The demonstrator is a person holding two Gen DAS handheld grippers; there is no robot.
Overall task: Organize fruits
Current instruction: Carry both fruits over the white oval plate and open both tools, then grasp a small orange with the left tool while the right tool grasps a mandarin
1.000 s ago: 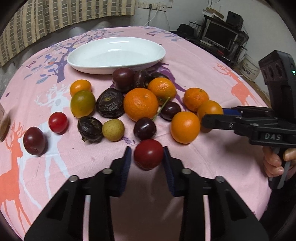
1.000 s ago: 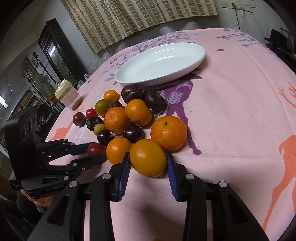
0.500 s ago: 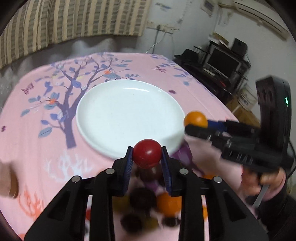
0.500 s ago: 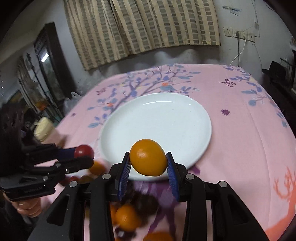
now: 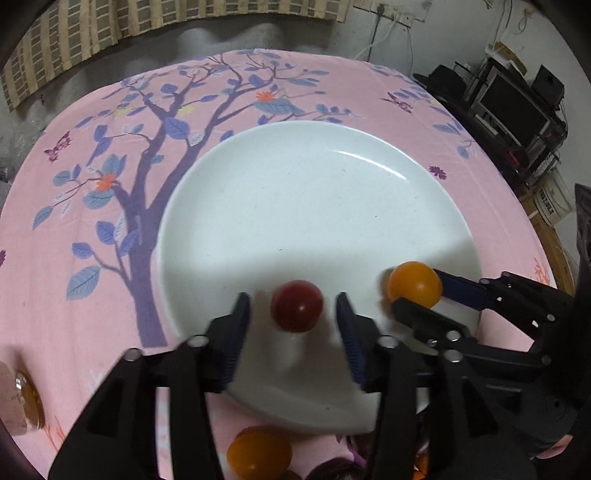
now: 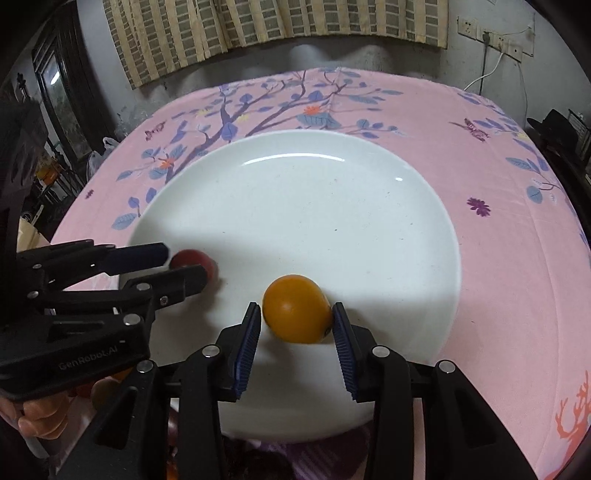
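we see a round white plate [image 5: 332, 177] on the table, smooth and glossy with a curved glint along its far rim, and both our tools reach over its near part. the left gripper [image 5: 293, 314] has its jaws spread, gaps showing on either side of a round red fruit [image 5: 296, 310] that sits between them over the plate; whether it already rests on the porcelain we cannot tell. the right gripper [image 6: 295, 325] frames an oval orange fruit [image 6: 296, 308] between its ribbed blue pads [image 6: 248, 343]; the right pad looks to touch it and the left stands just beside, and we cannot tell whether the grip is released or firm. from the left wrist view more fruit lies off the plate at the near edge, an orange one [image 5: 258, 456] and darker ones partly hidden. the pink tablecloth [image 5: 92, 258] carries a purple tree with blue leaves and small butterflies. behind the table hang striped beige curtains [image 6: 258, 26], a grey wall with sockets and cables, and a dark shelf with a monitor [image 5: 513, 107] to the right.
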